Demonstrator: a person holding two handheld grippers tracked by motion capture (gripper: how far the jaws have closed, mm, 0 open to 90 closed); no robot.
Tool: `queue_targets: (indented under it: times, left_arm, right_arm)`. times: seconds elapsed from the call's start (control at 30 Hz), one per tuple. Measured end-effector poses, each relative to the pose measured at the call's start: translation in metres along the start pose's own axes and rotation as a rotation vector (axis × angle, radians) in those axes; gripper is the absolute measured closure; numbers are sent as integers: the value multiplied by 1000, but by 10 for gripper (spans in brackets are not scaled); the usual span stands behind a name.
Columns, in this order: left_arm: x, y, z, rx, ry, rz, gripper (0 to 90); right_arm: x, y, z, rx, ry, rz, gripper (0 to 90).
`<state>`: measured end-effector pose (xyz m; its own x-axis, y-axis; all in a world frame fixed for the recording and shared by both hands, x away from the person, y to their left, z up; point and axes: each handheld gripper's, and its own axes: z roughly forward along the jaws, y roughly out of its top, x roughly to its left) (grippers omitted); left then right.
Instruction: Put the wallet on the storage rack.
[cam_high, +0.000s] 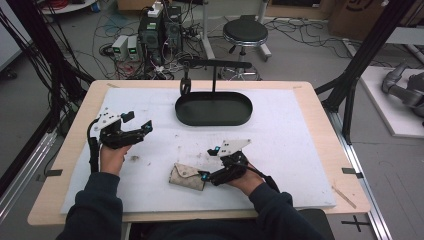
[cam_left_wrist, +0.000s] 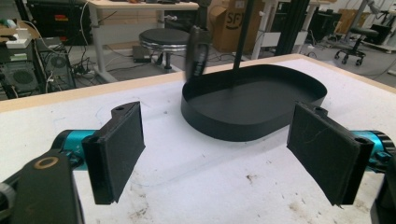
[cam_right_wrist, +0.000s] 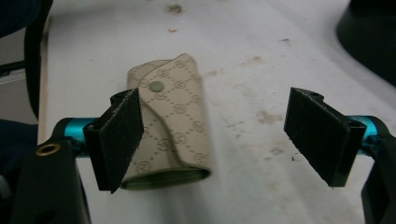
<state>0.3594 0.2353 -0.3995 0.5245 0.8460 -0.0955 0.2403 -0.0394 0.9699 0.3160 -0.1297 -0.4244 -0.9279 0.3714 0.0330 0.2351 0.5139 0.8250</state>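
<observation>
A light wooden table (cam_high: 305, 87) carries a white mat (cam_high: 280, 150) that covers nearly all of its top — only a wooden margin shows around it. The mat is smudged with brownish marks, thickest toward the person's side. Taking the black oval tray (cam_high: 213, 108) as the landmark: it sits on the mat at the far middle, with a thin black stand (cam_high: 215, 70) rising behind it. A beige patterned pouch (cam_high: 188, 176) lies flat on the mat well nearer the person than the tray — slightly to the tray's left.
</observation>
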Motion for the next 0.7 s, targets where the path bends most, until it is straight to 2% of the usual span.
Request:
queue_targets:
  times: [0.13,0.23,0.27,0.3,0.33,0.37,0.4,0.47,0.7]
  left_arm:
    - [0,-1,1,8,5,-2,186]
    - [1,-1,1,10,8,-7,186]
    - [2,-1,0,10,12,-10,186]
    - [3,-1,0,11,16,-12,186]
    - [3,-1,0,11,16,-12,186]
    - [3,-1,0,11,17,-16,186]
    - [3,-2,0,11,17,-17,186]
    - [4,-2,0,15,20,-20,186]
    - [5,-2,-1,19,32,-23,187]
  right_arm:
    - [15,-3,19,63,48,-10,202]
    - [21,-6,31,105,69,-22,202]
    - [21,-6,31,105,69,-22,202]
    - [24,-8,39,143,68,-40,204]
    - [24,-8,39,143,68,-40,204]
    - [26,-7,42,168,48,-54,238]
    - [26,-7,42,168,48,-54,238]
    - [26,-7,43,187,20,-72,295]
    - [24,-5,41,187,27,-64,375]
